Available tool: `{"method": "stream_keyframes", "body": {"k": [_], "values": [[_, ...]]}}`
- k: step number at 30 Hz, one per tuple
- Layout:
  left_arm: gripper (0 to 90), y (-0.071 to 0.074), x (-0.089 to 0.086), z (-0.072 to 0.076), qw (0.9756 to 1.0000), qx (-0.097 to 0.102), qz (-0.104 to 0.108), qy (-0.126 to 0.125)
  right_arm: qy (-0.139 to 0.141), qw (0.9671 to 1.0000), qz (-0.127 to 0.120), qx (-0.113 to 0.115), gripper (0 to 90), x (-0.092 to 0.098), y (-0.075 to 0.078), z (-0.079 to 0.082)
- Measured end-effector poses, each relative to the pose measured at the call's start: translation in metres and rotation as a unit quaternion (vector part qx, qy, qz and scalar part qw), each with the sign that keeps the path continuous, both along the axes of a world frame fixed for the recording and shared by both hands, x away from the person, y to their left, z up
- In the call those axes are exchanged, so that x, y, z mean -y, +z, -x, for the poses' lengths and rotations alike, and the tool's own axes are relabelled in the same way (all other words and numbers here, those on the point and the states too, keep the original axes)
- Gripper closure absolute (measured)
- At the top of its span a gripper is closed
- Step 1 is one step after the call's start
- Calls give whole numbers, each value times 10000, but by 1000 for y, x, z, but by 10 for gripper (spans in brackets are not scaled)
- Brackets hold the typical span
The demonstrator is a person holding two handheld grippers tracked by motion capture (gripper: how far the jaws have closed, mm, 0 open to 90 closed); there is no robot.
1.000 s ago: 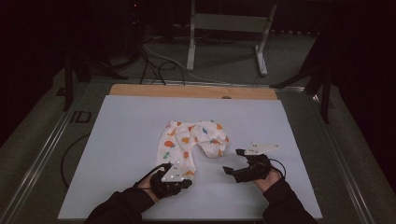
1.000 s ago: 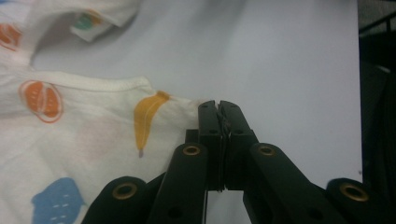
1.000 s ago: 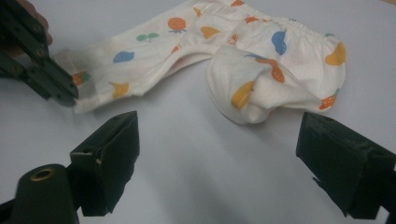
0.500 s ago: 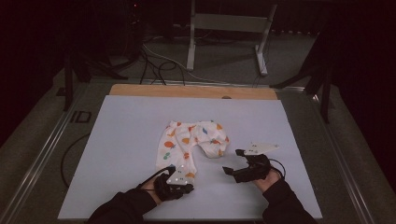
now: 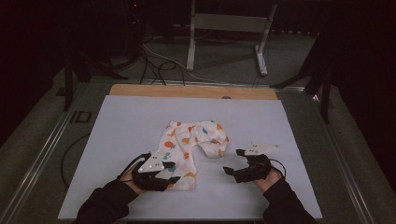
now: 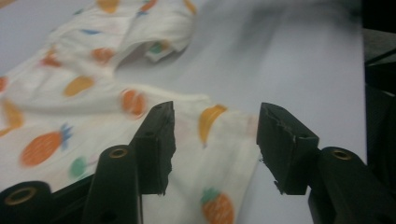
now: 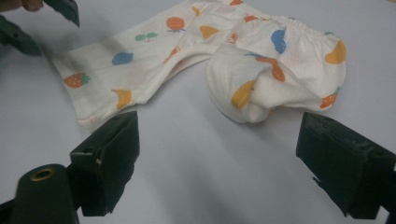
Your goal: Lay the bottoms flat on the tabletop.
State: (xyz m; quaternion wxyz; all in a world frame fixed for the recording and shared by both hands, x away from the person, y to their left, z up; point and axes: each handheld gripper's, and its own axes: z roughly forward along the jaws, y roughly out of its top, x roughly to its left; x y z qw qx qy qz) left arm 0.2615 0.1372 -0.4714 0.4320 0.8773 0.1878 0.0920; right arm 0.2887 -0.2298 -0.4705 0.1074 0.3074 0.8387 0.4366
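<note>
Since a second ago the left gripper (image 5: 173, 171) has lifted a little off the near leg of the baby trousers (image 5: 191, 149), and its jaws have just been opening: they now stand apart above the cloth, with the leg's hem below the gap and neither pad pressing on it. Largest in the scene is the pale blue mat (image 5: 116, 130), which covers most of the table and leaves a strip of bare wooden board (image 5: 187, 91) along the far edge. Wide open mat lies to the left, to the right and beyond the garment, while the near edge sits close under both forearms. The fruit-printed trousers lie near the middle of the mat, one leg stretched flat toward the left hand, the other bunched into a rounded fold that hides its hem. In the left gripper view the cloth is blurred and its far end is cut off at the top edge. The right gripper (image 5: 234, 162) rests on the mat just right of the trousers, its jaws spread wide and clear of the bunched leg. Dark surroundings beyond the table are hard to make out.
</note>
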Motion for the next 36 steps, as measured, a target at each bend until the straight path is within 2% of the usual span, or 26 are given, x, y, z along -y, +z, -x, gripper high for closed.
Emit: {"method": "stream_keyframes", "body": {"k": [4, 6, 7, 9, 13, 14, 16, 20, 26, 36], "values": [[503, -5, -11, 4, 9999, -42, -49, 79, -10, 10000, 0, -2, 134, 1, -1, 0], [601, -8, -16, 6, 9999, -30, -119, 103, -7, 10000, -6, -7, 135, 1, -1, 0], [604, -10, -18, 6, 9998, -83, -120, 139, -7, 10000, -10, -12, 135, 1, -1, 0], [706, -14, -23, 6, 9996, -81, -205, 158, -1, 10000, 7, -7, 135, 1, -1, 0], [873, -22, -32, 3, 9991, -298, -267, 148, -10, 10000, -3, -9, 135, 1, -1, 0], [893, -25, -32, 2, 9988, -299, -349, 145, -9, 10000, 4, -9, 135, 1, -1, 0], [900, -32, -33, 0, 9977, -423, -503, 137, -11, 10000, 0, -14, 135, 1, -1, 0], [900, -42, -36, -2, 9949, -543, -830, 179, 0, 10000, 3, -11, 135, 1, -2, 0], [900, -42, -45, 4, 9947, -668, -766, 163, -3, 10000, 24, -31, 135, 1, -2, 0], [900, -43, -50, 14, 9949, -667, -733, 186, 23, 10000, 11, -12, 135, 0, -3, 0]]}}
